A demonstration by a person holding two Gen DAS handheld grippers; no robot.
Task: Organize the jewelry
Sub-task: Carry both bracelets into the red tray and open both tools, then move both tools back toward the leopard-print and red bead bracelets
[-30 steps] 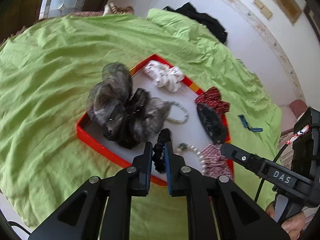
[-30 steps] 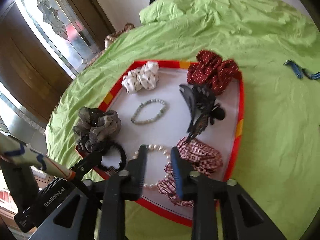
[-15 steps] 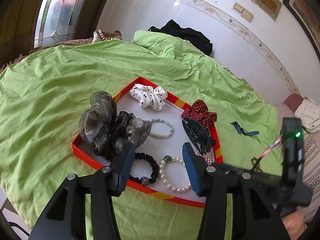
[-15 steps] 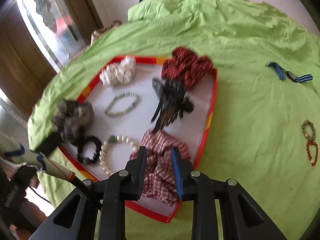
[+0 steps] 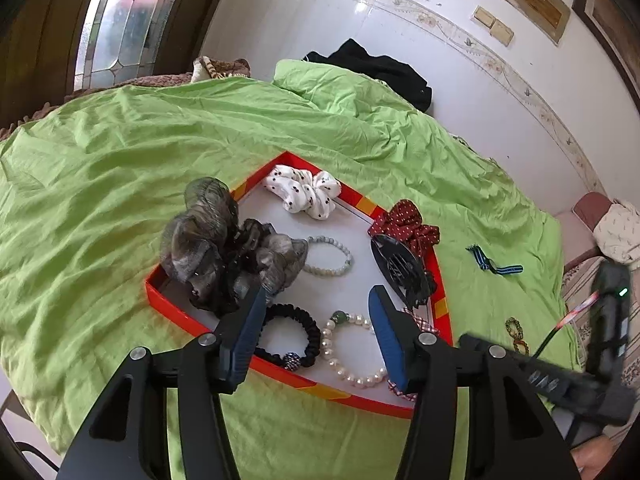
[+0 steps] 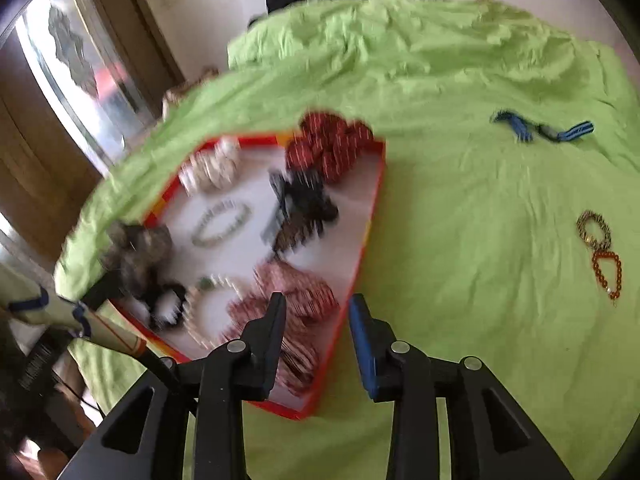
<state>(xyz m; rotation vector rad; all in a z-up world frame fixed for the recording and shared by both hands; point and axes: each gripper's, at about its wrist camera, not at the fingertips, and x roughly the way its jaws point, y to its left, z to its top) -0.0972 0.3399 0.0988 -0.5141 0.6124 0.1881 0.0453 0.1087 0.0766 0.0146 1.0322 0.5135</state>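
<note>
Left wrist view: left gripper (image 5: 318,322) spread wide, empty, above the red tray (image 5: 256,362) holding black scrunchie (image 5: 290,336) and pearl bracelet (image 5: 352,354). Right wrist view, blurred: right gripper (image 6: 317,330) parted, empty, over the tray's right edge; amber bracelet (image 6: 607,274) lies well apart on green sheet (image 6: 460,220).

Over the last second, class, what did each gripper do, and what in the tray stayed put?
The left gripper opened, let go of the black beaded hair tie, which now lies in the red tray, and drew back. The right gripper opened a little and swung right, toward the bracelets on the green sheet. The pearl bracelet, scrunchies and hair claw stayed put.
</note>
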